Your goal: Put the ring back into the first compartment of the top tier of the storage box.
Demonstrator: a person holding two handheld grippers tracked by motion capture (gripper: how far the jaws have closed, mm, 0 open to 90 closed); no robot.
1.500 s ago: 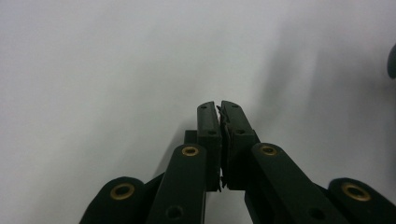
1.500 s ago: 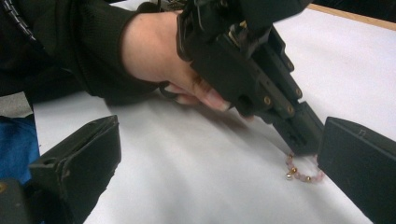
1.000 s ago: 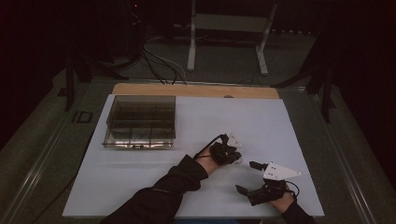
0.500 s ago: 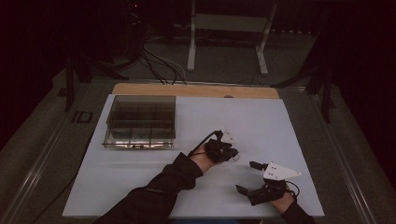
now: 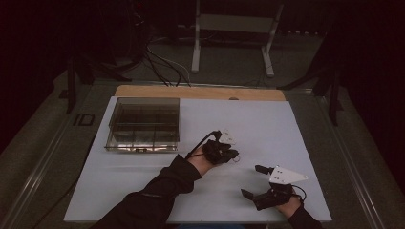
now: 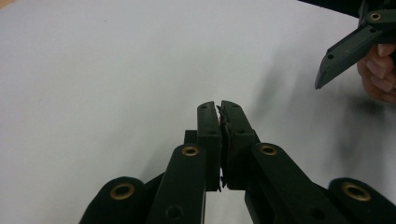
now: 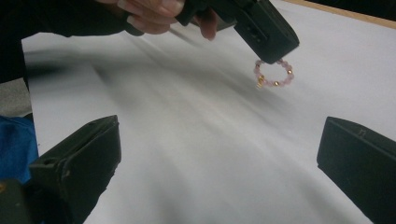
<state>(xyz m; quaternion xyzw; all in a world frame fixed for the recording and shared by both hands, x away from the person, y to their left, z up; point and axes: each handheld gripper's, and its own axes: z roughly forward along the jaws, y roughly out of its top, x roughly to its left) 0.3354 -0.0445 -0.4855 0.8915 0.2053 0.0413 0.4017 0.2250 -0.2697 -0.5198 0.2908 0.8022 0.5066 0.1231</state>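
Bracelet (image 7: 273, 74), pink beads with a few gold ones, hangs clamped in left gripper (image 5: 232, 153) fingers, above the white counter (image 5: 267, 124). Right gripper (image 5: 253, 181) fingers wide apart, nothing between them, near the counter's front edge.

Pale pink bead bracelet (image 7: 273, 73) with small gold beads, hanging from the black left claw (image 7: 271, 44). White bench (image 5: 267, 124) surface; beside the bracelet's hand, a smoky-brown translucent compartment box (image 5: 143, 124); black right claw (image 5: 253, 181).
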